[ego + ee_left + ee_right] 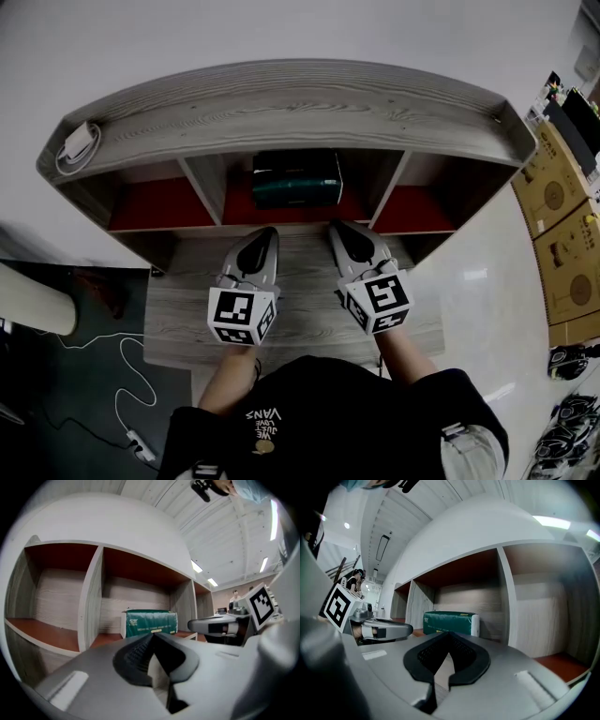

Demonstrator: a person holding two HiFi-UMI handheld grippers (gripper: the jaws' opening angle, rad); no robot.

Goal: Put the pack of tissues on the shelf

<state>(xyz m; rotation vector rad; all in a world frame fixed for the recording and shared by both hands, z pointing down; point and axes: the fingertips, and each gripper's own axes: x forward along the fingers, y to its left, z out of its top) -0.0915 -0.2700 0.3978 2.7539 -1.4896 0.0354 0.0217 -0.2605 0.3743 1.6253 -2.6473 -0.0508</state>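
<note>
A dark green pack of tissues point(296, 178) lies in the middle compartment of the wooden shelf point(281, 108), on its red floor. The pack point(150, 622) also shows past the left jaws, and the pack point(451, 622) past the right jaws. My left gripper point(262, 236) and right gripper point(341, 231) hover side by side over the low wooden ledge point(300, 309), just in front of the middle compartment. Both are shut and hold nothing. Neither touches the pack.
The shelf has a left compartment point(155, 204) and a right one point(412, 208), both with red floors. A white cable coil point(77, 145) lies on the shelf top at left. Cardboard boxes point(562, 216) stand at right. A cable and power strip point(131, 412) lie on the floor at left.
</note>
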